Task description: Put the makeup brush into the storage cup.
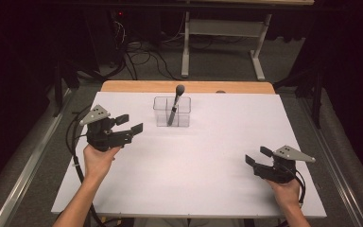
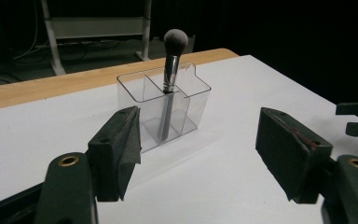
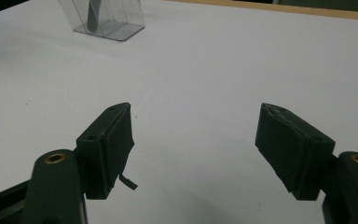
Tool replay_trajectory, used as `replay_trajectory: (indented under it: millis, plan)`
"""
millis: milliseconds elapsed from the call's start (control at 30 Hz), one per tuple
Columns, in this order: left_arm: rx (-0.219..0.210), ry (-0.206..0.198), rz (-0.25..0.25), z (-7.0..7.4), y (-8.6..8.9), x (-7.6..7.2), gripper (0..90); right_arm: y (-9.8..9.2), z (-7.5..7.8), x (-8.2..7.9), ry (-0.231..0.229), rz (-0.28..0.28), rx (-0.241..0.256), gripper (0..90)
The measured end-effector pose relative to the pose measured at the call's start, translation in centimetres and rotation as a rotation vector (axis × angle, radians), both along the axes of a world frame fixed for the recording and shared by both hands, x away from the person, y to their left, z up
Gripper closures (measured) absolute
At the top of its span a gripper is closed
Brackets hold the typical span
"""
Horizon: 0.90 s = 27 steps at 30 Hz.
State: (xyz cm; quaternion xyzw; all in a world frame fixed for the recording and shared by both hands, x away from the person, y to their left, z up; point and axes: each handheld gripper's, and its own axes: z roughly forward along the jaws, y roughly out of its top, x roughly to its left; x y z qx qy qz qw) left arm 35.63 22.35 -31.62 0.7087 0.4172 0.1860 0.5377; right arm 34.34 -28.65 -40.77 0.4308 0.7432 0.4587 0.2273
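Nearest the high camera, two forearms enter from the bottom edge, each hand holding a hand-held gripper over the white surface [image 1: 194, 179]. Left hand-held gripper [image 1: 128, 124]: jaws spread wide, nothing between them, pointed toward the organizer and near its left side, not touching it. Right hand-held gripper [image 1: 257, 156]: jaws likewise spread and empty, at the right front of the surface, well apart from the organizer. Clear organizer [image 1: 172, 111]: upright toward the far middle of the surface, divided into compartments. Brush [image 1: 176, 104]: standing in the organizer, tilted slightly, bristles up; in the left gripper view it sits in the middle compartment. Beyond the white surface, a wooden edge [image 1: 137, 86] shows.
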Motion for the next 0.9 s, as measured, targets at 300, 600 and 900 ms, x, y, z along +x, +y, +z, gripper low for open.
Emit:
replay_trajectory:
  millis: [300,600,900]
  plan:
    - [0.008,0.02,0.001,-0.9,0.0,-0.1,30.9,0.0,0.0,0.0,-0.001,0.001,0.0,29.2]
    - [-0.001,0.035,0.004,-1.7,0.1,-0.2,30.9,0.0,0.0,0.0,0.003,0.001,-0.001,29.2]
    - [0.006,0.052,0.0,-2.4,-0.3,0.0,30.9,-0.1,0.0,0.0,0.002,0.001,0.005,29.2]
